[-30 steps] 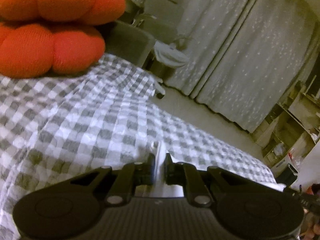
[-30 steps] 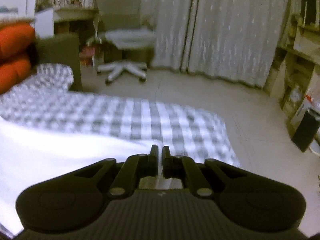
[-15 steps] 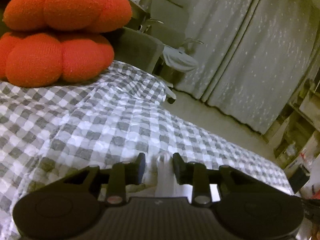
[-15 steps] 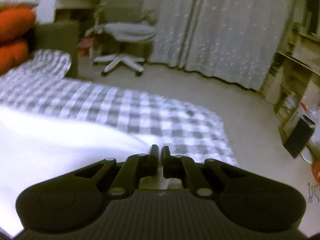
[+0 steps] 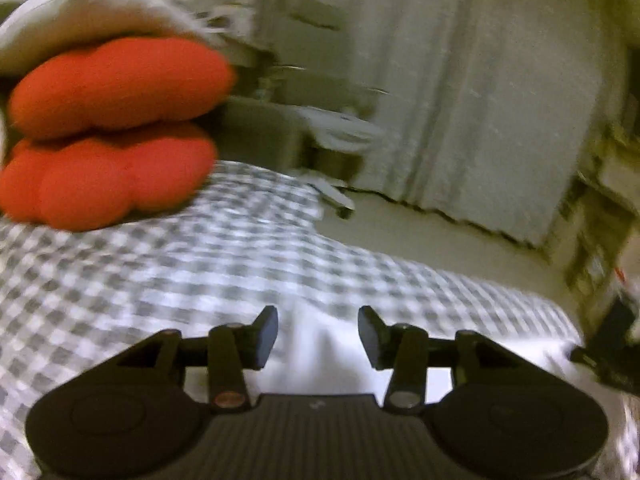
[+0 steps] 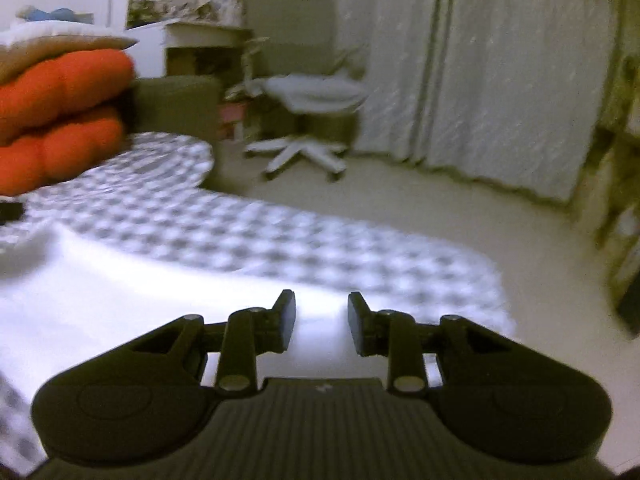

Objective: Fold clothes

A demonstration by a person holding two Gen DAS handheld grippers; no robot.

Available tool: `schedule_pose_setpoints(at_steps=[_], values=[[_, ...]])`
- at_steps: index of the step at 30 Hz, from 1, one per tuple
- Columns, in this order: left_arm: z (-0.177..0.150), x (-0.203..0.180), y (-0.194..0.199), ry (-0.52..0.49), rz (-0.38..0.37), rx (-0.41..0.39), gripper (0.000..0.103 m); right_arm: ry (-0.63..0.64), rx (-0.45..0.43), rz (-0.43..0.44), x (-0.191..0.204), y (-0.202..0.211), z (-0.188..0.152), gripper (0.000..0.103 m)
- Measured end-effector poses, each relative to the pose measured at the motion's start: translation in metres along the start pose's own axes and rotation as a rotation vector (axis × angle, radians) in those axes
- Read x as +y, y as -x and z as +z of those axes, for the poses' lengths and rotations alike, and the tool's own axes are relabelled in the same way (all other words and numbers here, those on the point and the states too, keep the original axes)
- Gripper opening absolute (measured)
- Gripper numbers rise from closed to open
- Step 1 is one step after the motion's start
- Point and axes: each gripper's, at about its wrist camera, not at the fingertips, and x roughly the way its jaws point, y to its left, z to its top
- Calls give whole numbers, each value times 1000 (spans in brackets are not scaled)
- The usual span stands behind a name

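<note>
white garment [image 6: 120,292], grey-checked bedcover [image 5: 140,280], orange cushions [image 5: 112,128]

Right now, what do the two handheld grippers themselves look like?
Both look alike. The left gripper and right gripper are matte black, each with two flat rectangular fingers on linkage arms pinned with silvery rivets, rounded lobes either side and a ribbed centre panel. No cables or sleeves show.

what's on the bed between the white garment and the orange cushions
Only bare checked bedcover lies between the white garment and the orange cushions, clearest in the right wrist view.
</note>
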Motion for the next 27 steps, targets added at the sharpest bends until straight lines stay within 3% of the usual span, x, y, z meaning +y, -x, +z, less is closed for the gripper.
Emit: schedule_pose_setpoints(at_steps=[2, 5, 8, 13, 20, 27], values=[[-7, -13, -5, -45, -19, 28, 47, 12, 19, 47, 14, -6, 0, 30], [-16, -13, -21, -78, 28, 66, 47, 41, 52, 90, 34, -17, 3, 31], [-18, -2, -27, -59, 16, 72, 47, 69, 65, 67, 45, -24, 6, 35], [-11, 9, -20, 18, -9, 62, 50, 98, 49, 36, 59, -31, 15, 35], [-14, 13, -27, 44, -10, 66, 50, 113, 37, 37, 77, -51, 13, 35], [-6, 30, -31, 128, -36, 66, 47, -44, 40, -67, 55, -60, 24, 35]])
